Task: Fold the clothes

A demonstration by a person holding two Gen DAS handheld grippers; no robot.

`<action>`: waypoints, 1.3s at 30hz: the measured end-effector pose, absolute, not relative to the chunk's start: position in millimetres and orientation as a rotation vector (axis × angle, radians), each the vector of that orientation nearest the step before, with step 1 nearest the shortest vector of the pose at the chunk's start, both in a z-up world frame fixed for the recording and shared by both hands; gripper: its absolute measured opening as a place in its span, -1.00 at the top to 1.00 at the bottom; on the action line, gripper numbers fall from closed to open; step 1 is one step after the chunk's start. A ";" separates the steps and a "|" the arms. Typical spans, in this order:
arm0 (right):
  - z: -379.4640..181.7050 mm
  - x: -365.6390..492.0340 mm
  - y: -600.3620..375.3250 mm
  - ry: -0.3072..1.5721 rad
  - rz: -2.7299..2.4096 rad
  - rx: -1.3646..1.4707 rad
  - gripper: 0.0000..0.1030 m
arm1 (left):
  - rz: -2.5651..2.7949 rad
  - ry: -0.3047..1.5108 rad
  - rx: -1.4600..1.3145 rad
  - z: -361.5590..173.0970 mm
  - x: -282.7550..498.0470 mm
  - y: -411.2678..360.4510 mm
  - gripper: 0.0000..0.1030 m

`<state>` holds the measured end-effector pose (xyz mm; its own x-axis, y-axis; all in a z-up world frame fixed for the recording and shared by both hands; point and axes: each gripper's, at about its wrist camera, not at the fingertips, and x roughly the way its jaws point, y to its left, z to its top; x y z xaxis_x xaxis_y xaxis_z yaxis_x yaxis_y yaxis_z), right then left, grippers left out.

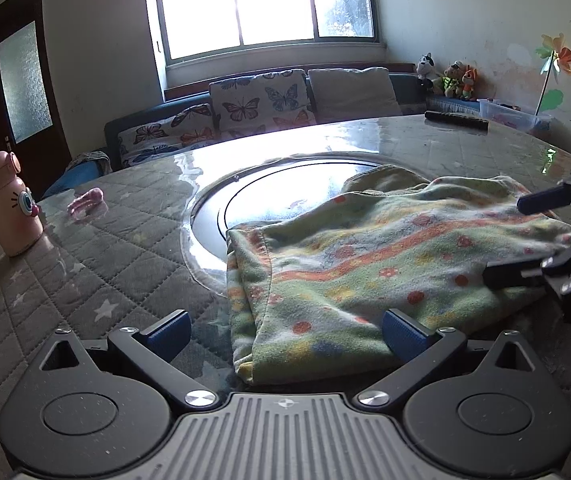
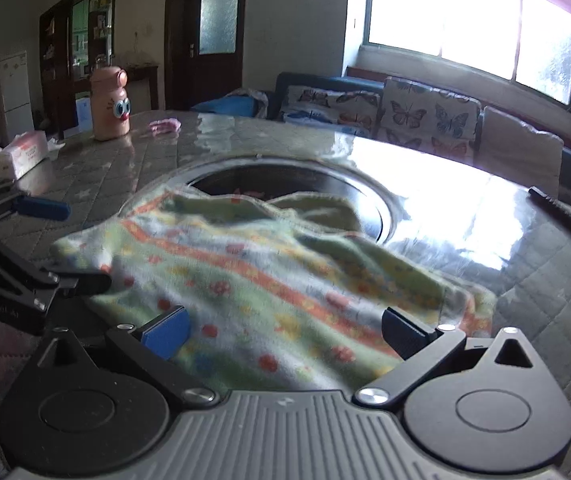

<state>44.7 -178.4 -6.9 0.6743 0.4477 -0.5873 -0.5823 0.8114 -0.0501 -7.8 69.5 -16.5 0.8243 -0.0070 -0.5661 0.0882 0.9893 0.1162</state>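
Both grippers (agape) over garment (image 1: 365, 264)

Window (image 1: 265, 4) backlight glares off the table (image 1: 365, 136); fisheye-bent edges.

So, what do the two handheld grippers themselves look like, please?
Both share one design. The left gripper and the right gripper have black angular finger arms, blue ribbed pads, silver screws, two round black discs and a grey ribbed plate. No cables or sleeves are visible.
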 end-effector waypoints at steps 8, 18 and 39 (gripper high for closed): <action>-13.7 60.1 -178.7 0.624 0.528 -0.262 -1.00 | -0.053 0.601 0.124 -17.9 -7.7 71.6 -1.00; -1.1 89.0 -162.3 0.585 0.505 -0.255 -1.00 | -0.063 0.608 0.100 -18.1 -7.3 75.2 -1.00; 7.4 45.1 -167.2 0.548 0.615 -0.297 -1.00 | -0.040 0.599 0.078 -10.6 -12.1 80.3 -1.00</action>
<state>45.1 -167.2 7.4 0.6817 0.4629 -0.5665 -0.6158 0.7812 -0.1026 -12.1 80.3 -10.6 0.8255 -0.0149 -0.5642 0.0601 0.9963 0.0616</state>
